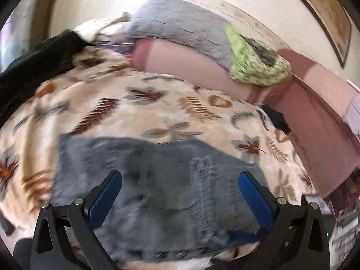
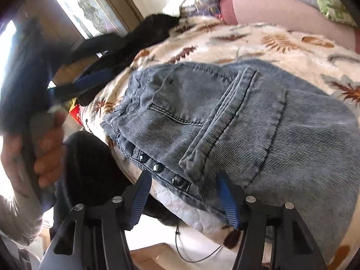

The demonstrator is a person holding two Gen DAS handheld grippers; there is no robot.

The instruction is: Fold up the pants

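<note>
Folded grey-blue denim pants point(image 1: 162, 180) lie on a cream leaf-patterned blanket point(image 1: 157, 103) on a bed. My left gripper point(image 1: 180, 180) is open, hovering just above the folded pants, fingers spread to either side. In the right wrist view the pants point(image 2: 247, 117) show a back pocket and a row of metal buttons near the bed's edge. My right gripper point(image 2: 182, 186) is open, its fingers straddling the buttoned waistband edge. The left gripper point(image 2: 90, 83) and the hand holding it show at the left, blurred.
A grey pillow point(image 1: 180, 27), a pink pillow point(image 1: 180, 60) and a green patterned cloth point(image 1: 254, 60) lie at the head of the bed. Black clothing point(image 1: 40, 56) lies at the far left. A pink headboard edge point(image 1: 315, 121) runs along the right.
</note>
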